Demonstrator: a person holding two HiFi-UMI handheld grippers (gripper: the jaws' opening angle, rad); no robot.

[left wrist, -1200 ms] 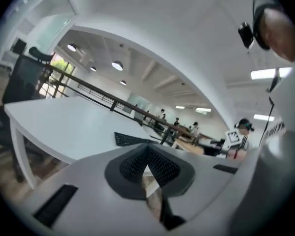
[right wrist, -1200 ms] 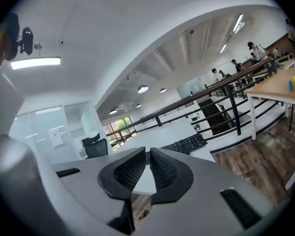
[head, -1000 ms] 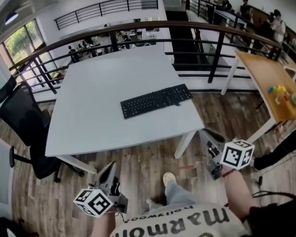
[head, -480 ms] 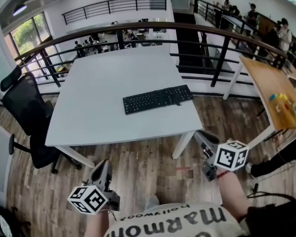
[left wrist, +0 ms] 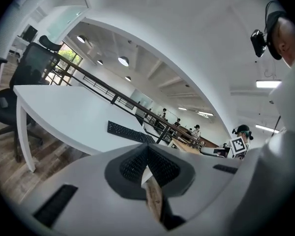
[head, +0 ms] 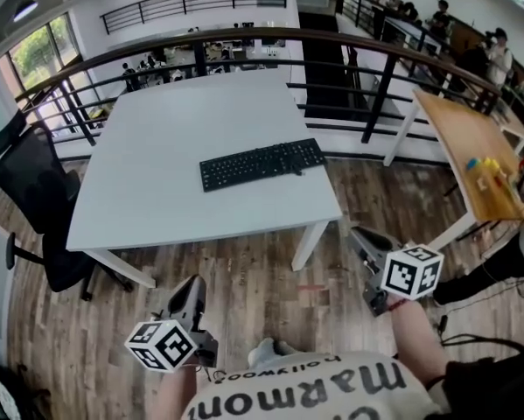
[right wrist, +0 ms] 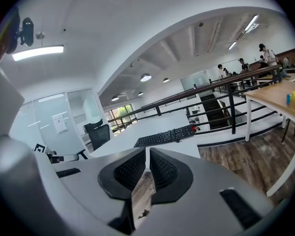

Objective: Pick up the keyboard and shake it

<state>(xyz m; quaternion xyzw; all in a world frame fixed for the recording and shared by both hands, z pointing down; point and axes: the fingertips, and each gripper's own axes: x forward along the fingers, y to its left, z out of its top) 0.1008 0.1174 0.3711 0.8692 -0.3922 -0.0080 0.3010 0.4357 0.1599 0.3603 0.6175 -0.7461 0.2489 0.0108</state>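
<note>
Keyboard [head: 262, 164] lies flat on the bench [head: 157, 199], well ahead of and between your left hand-held gripper [head: 192, 294] and right hand-held gripper [head: 360, 240], both clenched empty and low, probably since you stand off the bench.

Before you stands a white table [head: 139, 182] on a wood-plank floor [head: 244, 278]. To your left, a black office chair [head: 34, 199] sits just beside the table's corner. Beyond the table a dark railing [head: 262, 33] curves along the edge of your level, and a lower office area [head: 165, 64] shows past it. A window [head: 34, 55] brightens the far left, a wooden-topped table [head: 467, 138] stands at your right, and a strip light [right wrist: 37, 52] glows overhead.
</note>
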